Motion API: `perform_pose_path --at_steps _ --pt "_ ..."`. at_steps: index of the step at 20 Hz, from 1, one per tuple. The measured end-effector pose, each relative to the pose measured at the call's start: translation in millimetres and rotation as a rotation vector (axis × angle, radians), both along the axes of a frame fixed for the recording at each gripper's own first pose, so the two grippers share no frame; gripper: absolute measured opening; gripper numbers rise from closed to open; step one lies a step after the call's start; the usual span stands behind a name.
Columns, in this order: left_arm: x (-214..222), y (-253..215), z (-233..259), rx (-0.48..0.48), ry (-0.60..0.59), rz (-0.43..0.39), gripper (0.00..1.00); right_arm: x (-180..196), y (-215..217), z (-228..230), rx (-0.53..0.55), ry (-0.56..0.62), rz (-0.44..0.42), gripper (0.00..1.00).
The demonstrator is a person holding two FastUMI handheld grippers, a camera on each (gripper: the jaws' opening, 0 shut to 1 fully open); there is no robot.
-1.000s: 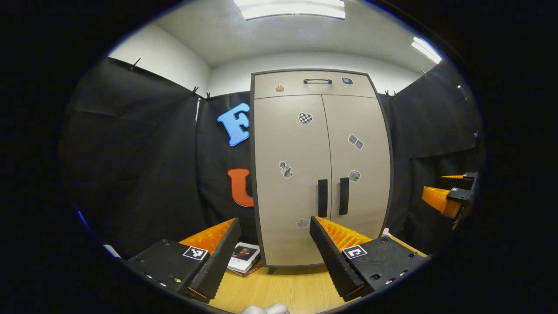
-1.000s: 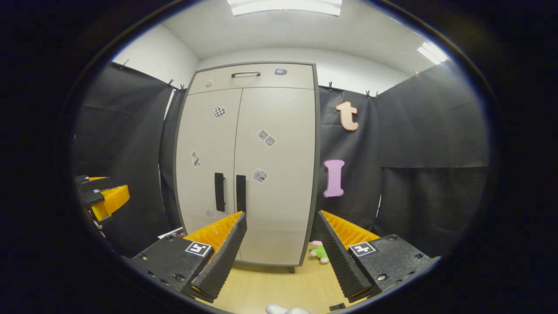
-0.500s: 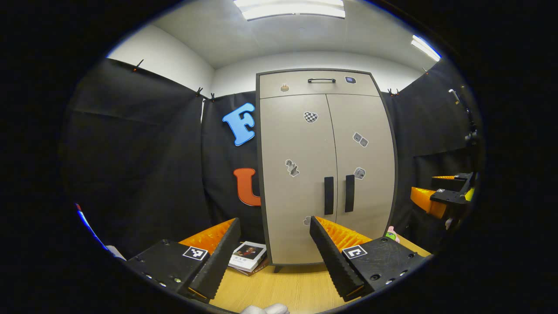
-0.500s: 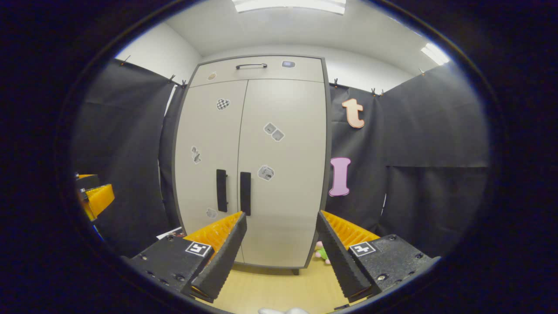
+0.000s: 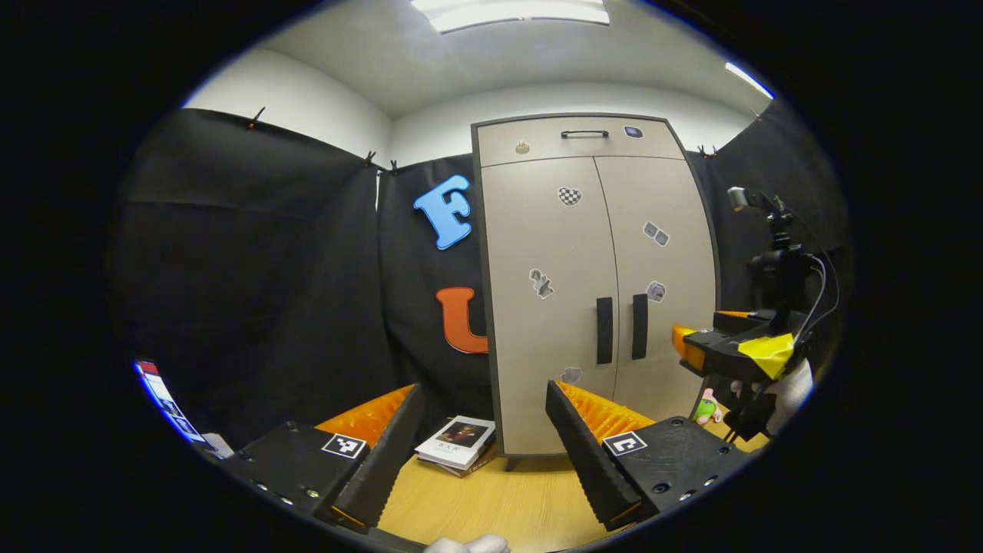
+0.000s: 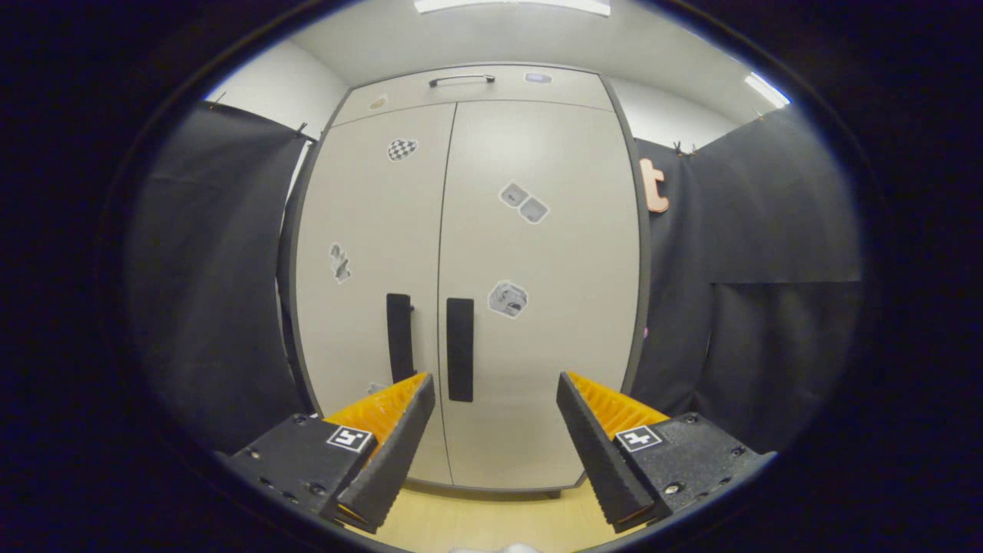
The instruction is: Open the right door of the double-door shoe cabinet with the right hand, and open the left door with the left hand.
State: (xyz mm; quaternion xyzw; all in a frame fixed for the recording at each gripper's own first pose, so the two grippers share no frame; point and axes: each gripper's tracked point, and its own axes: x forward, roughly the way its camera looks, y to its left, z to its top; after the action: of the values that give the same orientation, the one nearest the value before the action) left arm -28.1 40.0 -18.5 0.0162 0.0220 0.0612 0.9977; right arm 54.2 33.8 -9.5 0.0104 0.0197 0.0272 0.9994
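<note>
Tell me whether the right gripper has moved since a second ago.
Yes. The right gripper has advanced toward the shoe cabinet, which looms larger in its view, and its open fingers now point near the right door handle.

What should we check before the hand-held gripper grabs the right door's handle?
1. Right hand-held gripper open wide enough for the handle: ok.
2. Right door handle in plain sight, nothing in front of it: ok.
3. Fingers already around that handle: not ok, they are apart from it.
4. Both doors of the shoe cabinet shut: ok.
5. Left hand-held gripper open and facing the left door handle: ok.
6. Doors unlocked: cannot tell.
</note>
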Motion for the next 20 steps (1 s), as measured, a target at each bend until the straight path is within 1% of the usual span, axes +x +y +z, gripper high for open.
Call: perform_pose_path --at_steps 3,7,11,12,15,17,18,19,20 --pt "-4.9 3.4 0.2 -0.006 0.007 0.025 0.96 41.8 16.0 -6.2 0.001 0.008 0.005 0.99" --pt "-6.4 9.2 0.1 0.0 0.016 0.062 0.96 84.4 24.8 -10.5 0.006 0.024 -0.009 0.98" --pt "-8.5 13.7 -2.0 -0.002 0.03 0.098 0.96 116.7 33.1 -17.0 0.037 0.06 -0.012 0.89" --pt "-8.4 14.7 -2.3 -0.002 0.03 0.105 0.96 122.0 37.7 -19.5 0.049 0.072 -0.005 0.86" --pt "-9.2 17.7 -4.0 0.001 0.036 0.119 0.96 133.5 43.1 -24.2 0.048 0.09 -0.006 0.8" --pt "-9.3 18.2 -2.6 0.002 0.036 0.122 0.96 138.6 40.8 -26.2 0.042 0.095 -0.025 0.69" --pt "-9.2 18.9 -2.4 0.003 0.035 0.125 0.96 139.2 38.5 -23.9 0.045 0.09 -0.039 0.61" --pt "-9.2 19.2 -1.7 0.004 0.033 0.127 0.96 139.1 37.0 -25.5 0.046 0.09 -0.052 0.58" --pt "-9.2 19.6 -1.6 0.002 0.031 0.129 0.96 139.1 37.6 -25.2 0.048 0.087 -0.056 0.5"
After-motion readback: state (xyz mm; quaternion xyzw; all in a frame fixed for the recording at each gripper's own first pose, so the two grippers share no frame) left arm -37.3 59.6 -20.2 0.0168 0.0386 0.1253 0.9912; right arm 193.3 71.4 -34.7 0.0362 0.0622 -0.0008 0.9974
